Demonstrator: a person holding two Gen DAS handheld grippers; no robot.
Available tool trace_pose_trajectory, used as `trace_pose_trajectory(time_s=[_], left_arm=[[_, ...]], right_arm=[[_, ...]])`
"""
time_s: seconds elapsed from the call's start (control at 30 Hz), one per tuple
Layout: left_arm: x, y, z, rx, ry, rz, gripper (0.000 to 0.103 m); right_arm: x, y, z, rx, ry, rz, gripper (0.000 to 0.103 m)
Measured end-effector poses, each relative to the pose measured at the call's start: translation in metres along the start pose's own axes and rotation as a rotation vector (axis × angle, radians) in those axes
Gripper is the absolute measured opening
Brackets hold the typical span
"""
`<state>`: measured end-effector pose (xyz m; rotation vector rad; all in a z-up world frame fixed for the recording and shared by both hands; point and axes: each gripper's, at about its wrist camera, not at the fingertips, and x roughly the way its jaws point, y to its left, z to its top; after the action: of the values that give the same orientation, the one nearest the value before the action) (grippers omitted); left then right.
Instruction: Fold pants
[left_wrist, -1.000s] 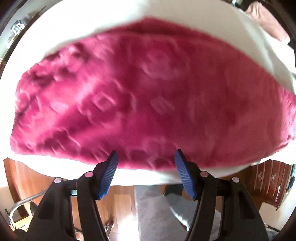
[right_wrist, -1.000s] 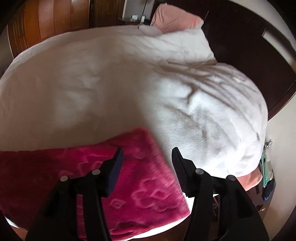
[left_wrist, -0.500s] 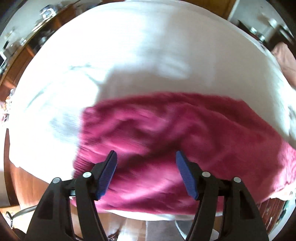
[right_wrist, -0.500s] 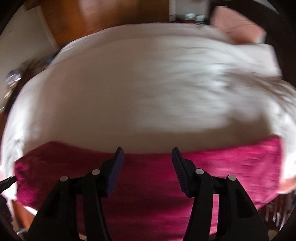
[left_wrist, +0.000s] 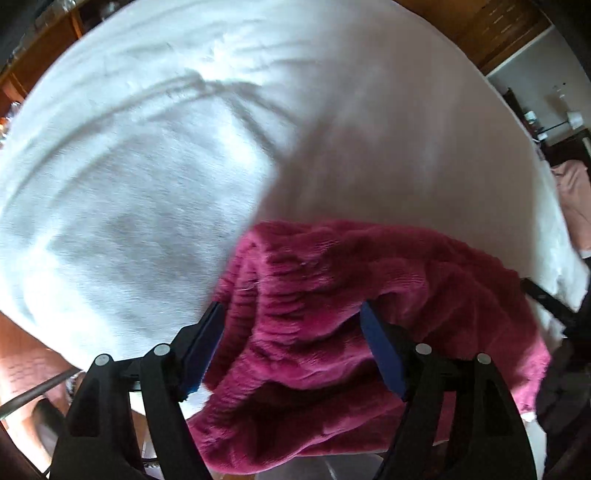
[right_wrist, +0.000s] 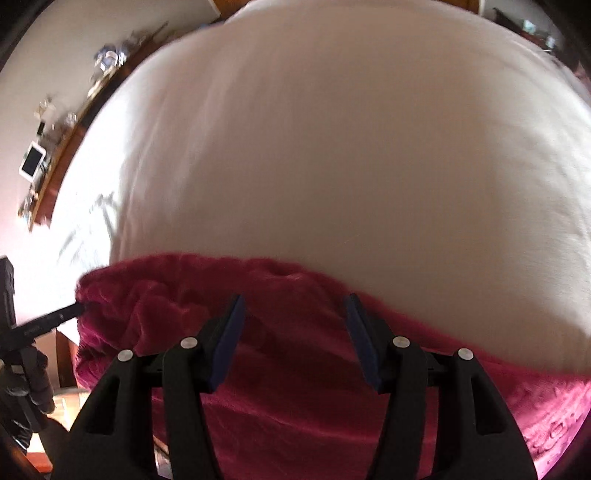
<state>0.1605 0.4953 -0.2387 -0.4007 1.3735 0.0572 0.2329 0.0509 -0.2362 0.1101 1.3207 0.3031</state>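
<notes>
Fluffy magenta pants (left_wrist: 332, 314) lie along the near edge of a bed with a white cover (left_wrist: 147, 147); their ribbed end is bunched between the jaws in the left wrist view. My left gripper (left_wrist: 291, 325) is open, its jaws on either side of that bunched end. In the right wrist view the pants (right_wrist: 295, 369) stretch across the bottom. My right gripper (right_wrist: 293, 317) is open just above them, holding nothing. The left gripper's finger (right_wrist: 55, 317) shows at the pants' left end.
The white cover (right_wrist: 332, 147) fills most of the right wrist view. A wooden shelf with small items (right_wrist: 55, 147) runs along the wall on the left. A pink pillow (left_wrist: 576, 192) lies at the far right. Wooden floor (left_wrist: 22, 354) shows below the bed edge.
Both grippers have swung round over the bed. The left one has come to the bunched end of the pants. The right one now faces across the pants' length. Both stayed open.
</notes>
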Motion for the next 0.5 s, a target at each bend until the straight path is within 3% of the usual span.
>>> trace_pose_trajectory(time_s=[0.03, 0.07, 0.1, 0.13, 0.2, 0.33, 0.5], left_arm=[[0.011, 0.005, 0.001, 0.007, 0.011, -0.012, 0.075], [0.015, 0.0, 0.003, 0.022, 0.02, -0.027, 0.075], [0.02, 0.004, 0.006, 0.033, 0.02, -0.034, 0.064], [0.022, 0.001, 0.009, 0.043, 0.023, -0.027, 0.056], [0.028, -0.002, 0.018, 0.042, 0.033, -0.005, 0.026], [0.013, 0.011, 0.039, 0.005, -0.029, -0.03, 0.024], [0.017, 0.006, 0.058, 0.047, -0.032, 0.005, 0.024]], right_arm=[[0.008, 0.002, -0.001, -0.017, 0.019, -0.019, 0.057], [0.013, 0.003, 0.0, -0.03, 0.032, -0.033, 0.051], [0.016, 0.004, 0.001, -0.039, 0.037, -0.044, 0.042], [0.019, 0.003, 0.002, -0.045, 0.045, -0.073, 0.023], [0.016, -0.002, 0.008, -0.015, 0.037, -0.069, 0.011], [-0.004, -0.009, 0.027, 0.043, -0.046, -0.087, 0.0], [-0.007, -0.013, 0.048, 0.054, -0.08, -0.12, 0.0]])
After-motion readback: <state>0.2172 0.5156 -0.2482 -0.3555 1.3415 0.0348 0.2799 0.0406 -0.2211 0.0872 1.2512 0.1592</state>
